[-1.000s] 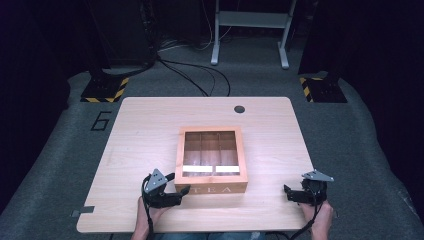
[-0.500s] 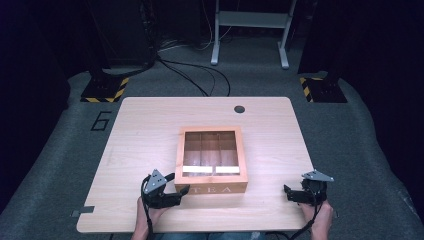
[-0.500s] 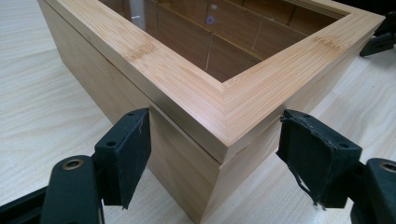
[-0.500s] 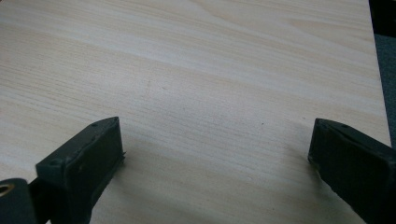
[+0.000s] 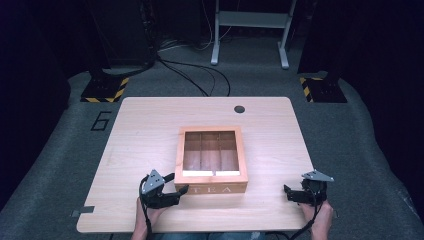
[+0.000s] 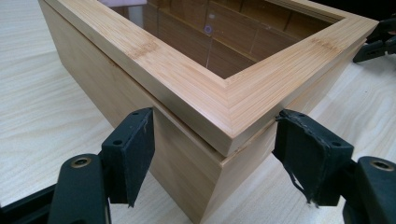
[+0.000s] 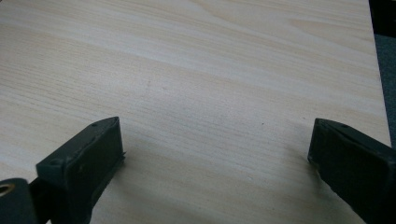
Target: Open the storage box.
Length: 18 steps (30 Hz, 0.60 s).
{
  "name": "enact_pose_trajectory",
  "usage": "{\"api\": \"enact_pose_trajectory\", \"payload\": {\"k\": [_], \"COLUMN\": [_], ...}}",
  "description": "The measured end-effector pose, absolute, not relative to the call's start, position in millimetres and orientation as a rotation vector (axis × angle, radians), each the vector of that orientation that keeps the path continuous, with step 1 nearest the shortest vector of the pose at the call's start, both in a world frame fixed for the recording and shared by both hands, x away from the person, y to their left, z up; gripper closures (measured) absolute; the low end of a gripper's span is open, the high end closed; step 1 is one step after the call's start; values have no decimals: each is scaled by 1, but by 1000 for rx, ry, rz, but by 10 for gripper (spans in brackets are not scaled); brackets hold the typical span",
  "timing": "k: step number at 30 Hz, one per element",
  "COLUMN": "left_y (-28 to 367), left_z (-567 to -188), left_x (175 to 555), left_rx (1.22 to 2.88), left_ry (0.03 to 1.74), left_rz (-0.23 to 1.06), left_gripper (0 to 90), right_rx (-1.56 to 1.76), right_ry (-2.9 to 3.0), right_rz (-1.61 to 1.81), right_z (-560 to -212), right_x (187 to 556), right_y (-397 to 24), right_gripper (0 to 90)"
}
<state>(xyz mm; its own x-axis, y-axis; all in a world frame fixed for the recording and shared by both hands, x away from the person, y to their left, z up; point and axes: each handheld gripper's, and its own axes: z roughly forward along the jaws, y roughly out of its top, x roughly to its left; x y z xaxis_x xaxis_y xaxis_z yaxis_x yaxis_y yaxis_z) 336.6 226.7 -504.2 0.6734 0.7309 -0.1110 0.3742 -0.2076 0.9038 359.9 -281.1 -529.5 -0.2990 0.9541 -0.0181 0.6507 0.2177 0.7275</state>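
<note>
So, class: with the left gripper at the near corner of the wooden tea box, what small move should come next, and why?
Probably close the left gripper further: its jaws, just closing, straddle the glass-lidded bamboo tea box's corner, one pad seemingly touching.

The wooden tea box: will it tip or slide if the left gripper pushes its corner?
The tea box looks stiff, low and wide, so tipping seems unlikely. On the smooth table it would probably slide or turn. Its glass-like lid may be fragile.
</note>
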Motion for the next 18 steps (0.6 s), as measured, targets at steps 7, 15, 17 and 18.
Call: {"api": "enact_pose_trajectory", "payload": {"k": [7,15,17,18], "left_y": [226,224,224,224], "left_z": [-502,-497,-496,-496], "left_x": [336,336,336,336], "left_rx": [1810,1811,1806,1803], "left_ry": [873,855,852,851], "left_rz": [438,467,471,475], "left_gripper": [310,316,319,319], "right_rx": [1480,1479,1480,1480], "right_ry": [2028,2030,2029,2029], "right_rz": [861,865,865,865], "right_z": [-529,-530,-530,-530], "right_x": [360,360,360,360], "right_y": [-281,-281,-281,-281], "right_gripper": [28,31,31,31]}}
